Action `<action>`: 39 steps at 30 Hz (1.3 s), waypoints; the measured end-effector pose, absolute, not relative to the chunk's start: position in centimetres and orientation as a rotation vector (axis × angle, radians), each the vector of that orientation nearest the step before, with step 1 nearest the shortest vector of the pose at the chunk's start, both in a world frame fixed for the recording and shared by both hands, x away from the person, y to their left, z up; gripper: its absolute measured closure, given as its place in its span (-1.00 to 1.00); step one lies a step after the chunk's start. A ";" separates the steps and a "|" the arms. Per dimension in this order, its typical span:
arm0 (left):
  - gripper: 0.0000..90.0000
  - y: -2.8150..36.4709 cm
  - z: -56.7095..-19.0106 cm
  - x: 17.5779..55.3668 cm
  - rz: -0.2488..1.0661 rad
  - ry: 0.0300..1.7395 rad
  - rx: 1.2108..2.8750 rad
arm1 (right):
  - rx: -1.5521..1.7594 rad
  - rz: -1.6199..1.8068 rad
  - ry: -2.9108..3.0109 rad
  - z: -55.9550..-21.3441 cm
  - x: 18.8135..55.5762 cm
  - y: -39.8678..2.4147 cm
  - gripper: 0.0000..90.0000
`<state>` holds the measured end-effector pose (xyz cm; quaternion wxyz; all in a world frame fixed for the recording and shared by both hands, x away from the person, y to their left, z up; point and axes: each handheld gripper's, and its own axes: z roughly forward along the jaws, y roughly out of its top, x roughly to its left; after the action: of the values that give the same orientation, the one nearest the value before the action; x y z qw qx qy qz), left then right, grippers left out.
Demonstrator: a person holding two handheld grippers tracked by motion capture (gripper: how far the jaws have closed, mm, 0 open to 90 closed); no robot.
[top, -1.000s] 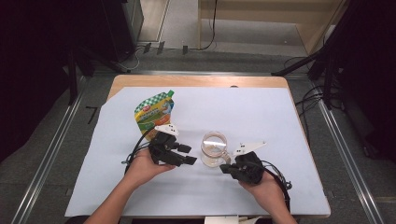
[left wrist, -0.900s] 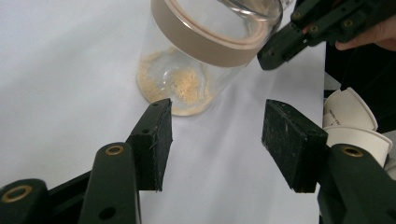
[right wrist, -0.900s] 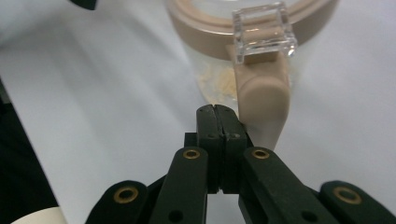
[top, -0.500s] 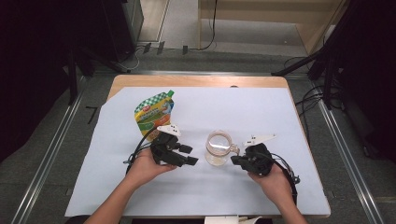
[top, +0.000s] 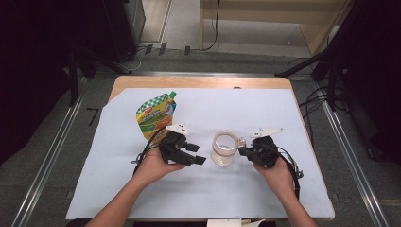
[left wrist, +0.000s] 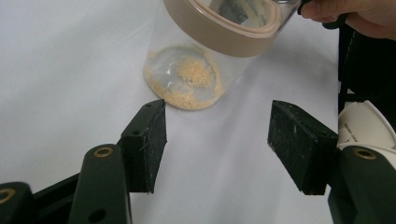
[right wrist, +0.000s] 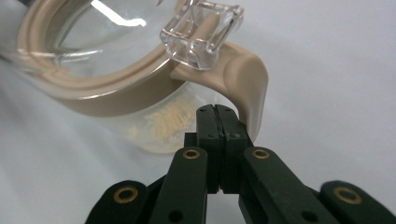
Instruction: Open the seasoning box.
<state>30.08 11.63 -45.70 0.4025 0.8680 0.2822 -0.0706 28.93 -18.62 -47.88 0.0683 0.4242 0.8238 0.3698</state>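
Standing near the worktop (top: 302, 118) centre, the jar (top: 223, 148) is now free: the left gripper (top: 189, 156) fingers have just been opening, nothing between them. The right gripper (top: 247, 152), fingers pressed together, has drawn back slightly, beside the handle (right wrist: 250, 84).

Jar (top: 224, 149) smack in the middle of the sheet (top: 302, 118), which covers most of the table (top: 198, 82). Grains (left wrist: 187, 84) down in the bottom of it. Pouch (top: 156, 117) lying flat behind and to the left of the jar, well apart from it. Left gripper (top: 195, 156) just left of the jar, near but not touching. Right gripper (top: 242, 151) right up against the handle (right wrist: 250, 79) on the jar's right side.
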 end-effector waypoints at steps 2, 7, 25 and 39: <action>-0.16 11.1 -45.4 30.4 -0.161 0.697 2.214 | 1.281 1.134 2.473 -48.0 29.3 -18.8 1.00; -0.19 10.0 -44.6 31.1 -0.166 0.680 2.231 | 1.269 1.162 2.464 -48.3 30.6 -19.0 1.00; -0.23 8.6 -45.4 31.7 -0.164 0.648 2.209 | 1.198 1.137 2.480 -48.9 31.6 -17.9 1.00; -0.60 9.2 -45.3 31.4 -0.151 0.614 2.219 | 1.152 1.108 2.580 -49.1 30.4 -15.6 1.00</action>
<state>31.36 9.16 -45.27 0.4053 0.8792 0.2432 -0.0598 30.41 -15.62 -49.09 0.0536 0.3790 0.8489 0.3645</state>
